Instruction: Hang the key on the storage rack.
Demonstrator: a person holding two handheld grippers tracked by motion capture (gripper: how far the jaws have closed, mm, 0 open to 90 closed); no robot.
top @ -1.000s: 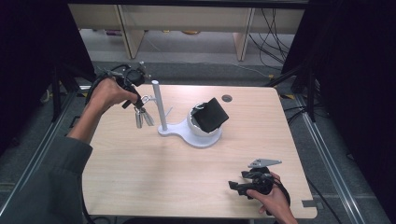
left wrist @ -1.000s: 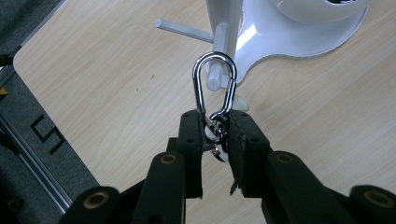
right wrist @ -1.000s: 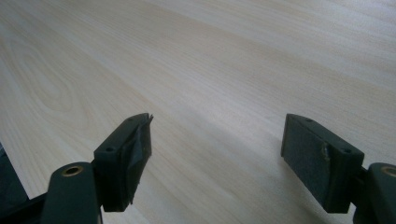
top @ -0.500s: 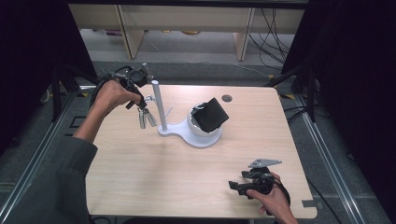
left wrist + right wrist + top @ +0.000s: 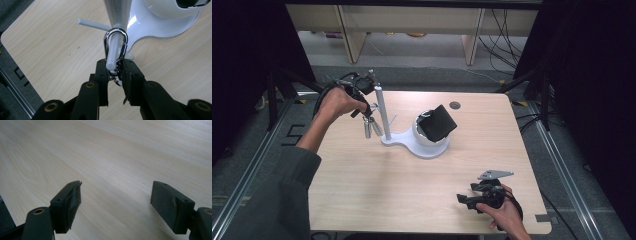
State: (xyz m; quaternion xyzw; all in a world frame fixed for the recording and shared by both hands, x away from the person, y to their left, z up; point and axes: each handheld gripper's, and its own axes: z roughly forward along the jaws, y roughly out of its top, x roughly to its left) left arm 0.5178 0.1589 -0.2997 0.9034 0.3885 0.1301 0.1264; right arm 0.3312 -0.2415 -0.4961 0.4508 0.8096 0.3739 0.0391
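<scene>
The left gripper [image 5: 362,97] was a black, knobbly piece of kit, dark cable looping off its back toward the upper left of the high view. Up close in its own view, the left gripper [image 5: 115,75] showed two blocky black jaws with small round screw holes, brass-coloured pivot rings lower down, and a frayed pad edge on the right one. The person's left arm wore a dark grey-green sleeve [image 5: 277,200], pushed back from the wrist. The right gripper [image 5: 484,192], at the lower right, carried a grey three-cornered plate on top. In its own view the right gripper [image 5: 116,202] had matte black pads, one ragged at its tip, and brass rings.
</scene>
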